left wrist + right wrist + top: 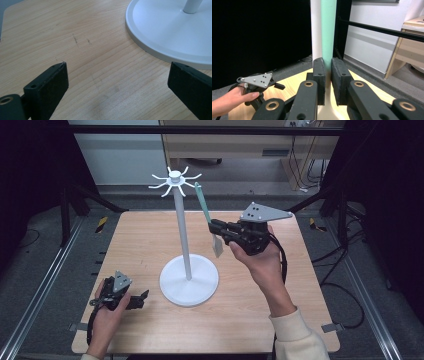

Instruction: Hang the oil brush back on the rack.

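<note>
Nearest, the left tool [140,299] rests on the wooden surface [145,240] with its jaws spread wide and nothing between them, just beside the white stand's [188,279] round base. Farther back, the right tool [213,226] is raised and clamped narrowly on the green-handled spatula [204,206], whose handle top sits at a hook of the stand's crown.

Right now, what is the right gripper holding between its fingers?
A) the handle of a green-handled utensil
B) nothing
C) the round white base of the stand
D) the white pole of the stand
A: in the right gripper view, the right gripper is shut on the green handle of the utensil, which the high view shows reaching up to a hook of the white stand.
</note>
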{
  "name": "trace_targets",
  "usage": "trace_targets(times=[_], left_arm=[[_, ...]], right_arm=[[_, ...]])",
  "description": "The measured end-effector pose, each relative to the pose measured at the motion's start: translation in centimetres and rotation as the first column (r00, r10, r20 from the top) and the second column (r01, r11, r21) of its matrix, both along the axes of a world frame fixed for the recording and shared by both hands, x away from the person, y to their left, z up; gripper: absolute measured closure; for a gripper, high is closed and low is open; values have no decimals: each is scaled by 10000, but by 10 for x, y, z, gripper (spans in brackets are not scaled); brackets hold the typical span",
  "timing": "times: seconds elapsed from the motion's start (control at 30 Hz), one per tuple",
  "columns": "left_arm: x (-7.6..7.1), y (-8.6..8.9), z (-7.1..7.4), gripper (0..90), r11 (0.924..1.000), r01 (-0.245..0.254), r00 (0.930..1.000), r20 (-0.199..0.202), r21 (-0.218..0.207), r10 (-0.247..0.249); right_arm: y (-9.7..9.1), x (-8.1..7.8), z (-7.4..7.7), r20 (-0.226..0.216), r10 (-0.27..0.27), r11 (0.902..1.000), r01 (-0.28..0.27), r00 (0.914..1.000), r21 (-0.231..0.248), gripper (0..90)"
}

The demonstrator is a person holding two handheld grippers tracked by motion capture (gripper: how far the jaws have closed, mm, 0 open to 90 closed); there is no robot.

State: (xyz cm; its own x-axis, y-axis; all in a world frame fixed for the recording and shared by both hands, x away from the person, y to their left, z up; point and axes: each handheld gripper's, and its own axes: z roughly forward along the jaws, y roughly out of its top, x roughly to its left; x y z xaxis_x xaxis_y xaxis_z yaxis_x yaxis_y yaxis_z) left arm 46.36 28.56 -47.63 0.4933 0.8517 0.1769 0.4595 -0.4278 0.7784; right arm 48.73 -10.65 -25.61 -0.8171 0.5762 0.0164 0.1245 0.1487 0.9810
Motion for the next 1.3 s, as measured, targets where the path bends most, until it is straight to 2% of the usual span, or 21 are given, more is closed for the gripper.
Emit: trace_targets(times=[0.57,1.13,1.3], left_arm=[[0,0,0,29,10000,7,10000,-13,22,-7],[0,0,0,29,10000,31,10000,-36,44,-31],[0,0,0,29,10000,33,10000,-35,28,-33]], right_arm=[[10,4,-3,-72,96,10000,-96,9999,-28,821],[25,5,-14,361,-641,9978,634,9973,198,820],[30,7,-16,358,-683,9971,670,9970,361,820]])
